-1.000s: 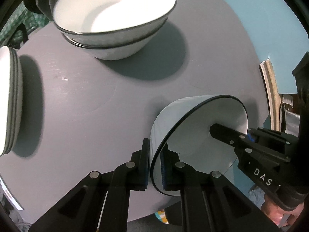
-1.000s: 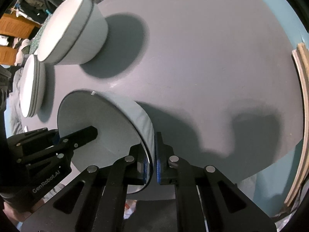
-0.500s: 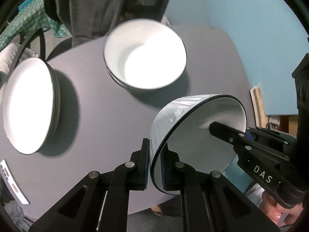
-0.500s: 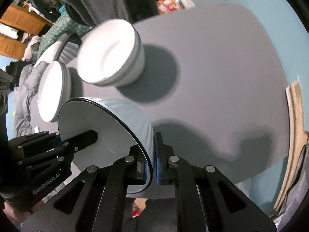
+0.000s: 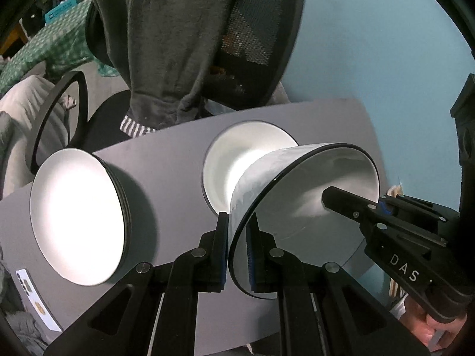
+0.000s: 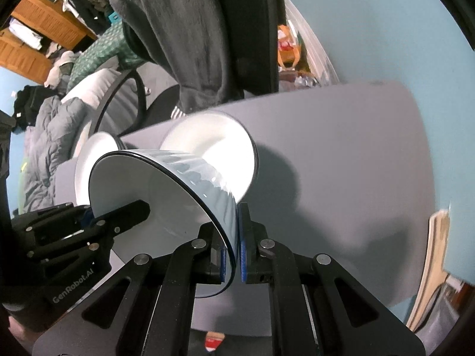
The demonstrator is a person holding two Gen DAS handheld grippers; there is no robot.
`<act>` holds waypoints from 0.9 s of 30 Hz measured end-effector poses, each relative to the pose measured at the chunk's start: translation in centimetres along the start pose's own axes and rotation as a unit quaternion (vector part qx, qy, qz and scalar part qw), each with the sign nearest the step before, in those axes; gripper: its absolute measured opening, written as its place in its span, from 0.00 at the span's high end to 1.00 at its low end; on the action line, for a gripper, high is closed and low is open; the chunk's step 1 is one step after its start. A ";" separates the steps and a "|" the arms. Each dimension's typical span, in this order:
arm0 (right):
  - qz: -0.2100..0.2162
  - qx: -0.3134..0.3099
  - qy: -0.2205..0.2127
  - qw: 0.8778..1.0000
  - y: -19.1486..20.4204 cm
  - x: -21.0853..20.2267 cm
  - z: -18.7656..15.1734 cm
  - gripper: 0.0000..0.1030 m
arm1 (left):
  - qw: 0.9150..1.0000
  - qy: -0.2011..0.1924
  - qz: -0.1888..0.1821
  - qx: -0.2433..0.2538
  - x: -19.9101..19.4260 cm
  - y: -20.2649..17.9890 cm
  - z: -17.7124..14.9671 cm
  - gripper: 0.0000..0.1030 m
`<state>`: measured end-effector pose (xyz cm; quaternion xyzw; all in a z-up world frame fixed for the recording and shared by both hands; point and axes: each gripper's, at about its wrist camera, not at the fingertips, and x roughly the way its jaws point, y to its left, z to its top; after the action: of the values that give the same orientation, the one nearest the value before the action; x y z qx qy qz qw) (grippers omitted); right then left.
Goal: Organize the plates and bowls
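A white bowl with a dark rim [image 5: 297, 207] [image 6: 166, 195] hangs in the air above the grey table, held from both sides. My left gripper [image 5: 237, 249] is shut on its near rim, and my right gripper [image 6: 234, 252] is shut on the opposite rim. Each gripper shows in the other's view, reaching into the bowl: the right one [image 5: 383, 210] and the left one [image 6: 86, 219]. Behind the held bowl a stack of white bowls [image 5: 237, 160] [image 6: 213, 145] stands on the table. Further left stands a stack of white plates [image 5: 77, 222] [image 6: 95, 148].
The grey table [image 5: 172, 160] [image 6: 341, 163] has bare room on its right half. A black mesh office chair [image 5: 261, 38] draped with a dark grey garment [image 5: 166, 44] stands at the far edge. A phone [image 5: 35, 302] lies at the table's left corner. Wooden boards [image 6: 430, 270] lean at the right.
Both grippers have risen with the bowl and tilted up, so the chair and wall came into view. The bowl stack and plate stack now sit lower and closer behind the held bowl.
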<state>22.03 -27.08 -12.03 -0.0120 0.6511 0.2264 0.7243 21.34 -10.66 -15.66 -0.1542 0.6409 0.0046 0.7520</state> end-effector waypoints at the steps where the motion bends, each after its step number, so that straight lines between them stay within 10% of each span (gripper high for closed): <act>1: -0.002 -0.002 0.001 1.000 0.2 0.4 0.6 0.93 | 1.000 -0.001 0.002 -0.002 0.2 0.3 0.4 0.91; 27: -0.003 -0.013 0.076 0.997 -1.4 4.2 4.2 0.93 | 0.996 0.015 0.083 0.002 3.3 0.9 2.9 0.91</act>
<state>26.63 -25.69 -15.76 -0.0400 0.7013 0.2311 0.6732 24.56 -9.70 -18.71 -0.0989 0.6626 0.0634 0.7397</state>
